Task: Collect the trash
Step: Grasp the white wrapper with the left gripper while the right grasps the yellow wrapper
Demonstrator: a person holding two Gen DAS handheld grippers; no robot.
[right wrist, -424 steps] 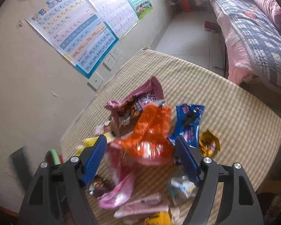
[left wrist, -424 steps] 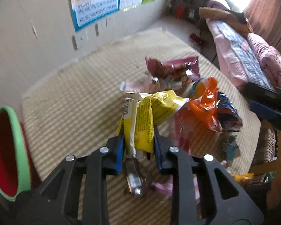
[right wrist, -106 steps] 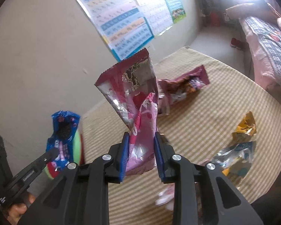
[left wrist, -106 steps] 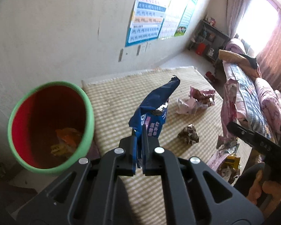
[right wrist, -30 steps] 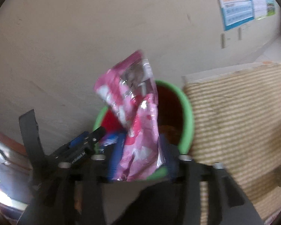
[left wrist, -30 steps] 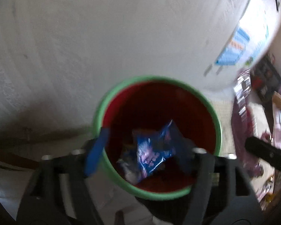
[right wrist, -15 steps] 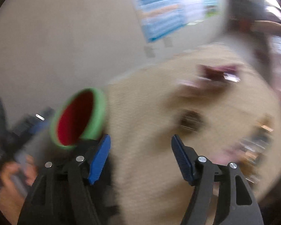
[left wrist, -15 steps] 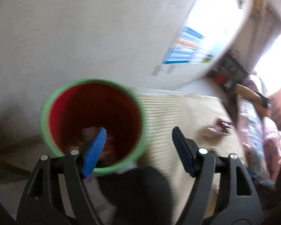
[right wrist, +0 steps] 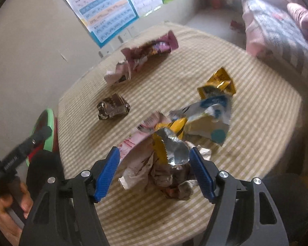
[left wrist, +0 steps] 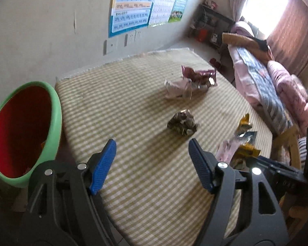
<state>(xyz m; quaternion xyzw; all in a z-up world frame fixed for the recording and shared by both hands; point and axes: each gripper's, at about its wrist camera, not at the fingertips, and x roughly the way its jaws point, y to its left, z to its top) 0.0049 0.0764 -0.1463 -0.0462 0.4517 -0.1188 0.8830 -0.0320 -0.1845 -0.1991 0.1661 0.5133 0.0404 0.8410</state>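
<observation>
The bin (left wrist: 56, 123), green-rimmed and red inside, stands off the table's left end. My left gripper (left wrist: 152, 164) hangs open and empty over the checked tablecloth (left wrist: 123, 94). Beyond it lie a dark crumpled wrapper (left wrist: 182, 123) and a purple-pink wrapper (left wrist: 193, 80). My right gripper (right wrist: 154, 172) is empty and its jaws are opening. A heap of crumpled wrappers (right wrist: 170, 164) lies on the cloth and shows between its pads, which do not press on it. A blue-white wrapper (right wrist: 207, 110), a gold one (right wrist: 217, 84) and the dark wrapper (right wrist: 113, 106) lie farther off.
The wall with posters (left wrist: 131, 10) runs along the table's far side. A bed with pink bedding (left wrist: 267, 82) stands to the right. A hand (right wrist: 4, 209) holding the left tool shows at the left edge of the right wrist view, beside the bin (right wrist: 49, 127).
Both grippers have swung away from the bin and now face the table. The pink wrapper that the right gripper held over the bin is gone from its jaws, which stand wider.
</observation>
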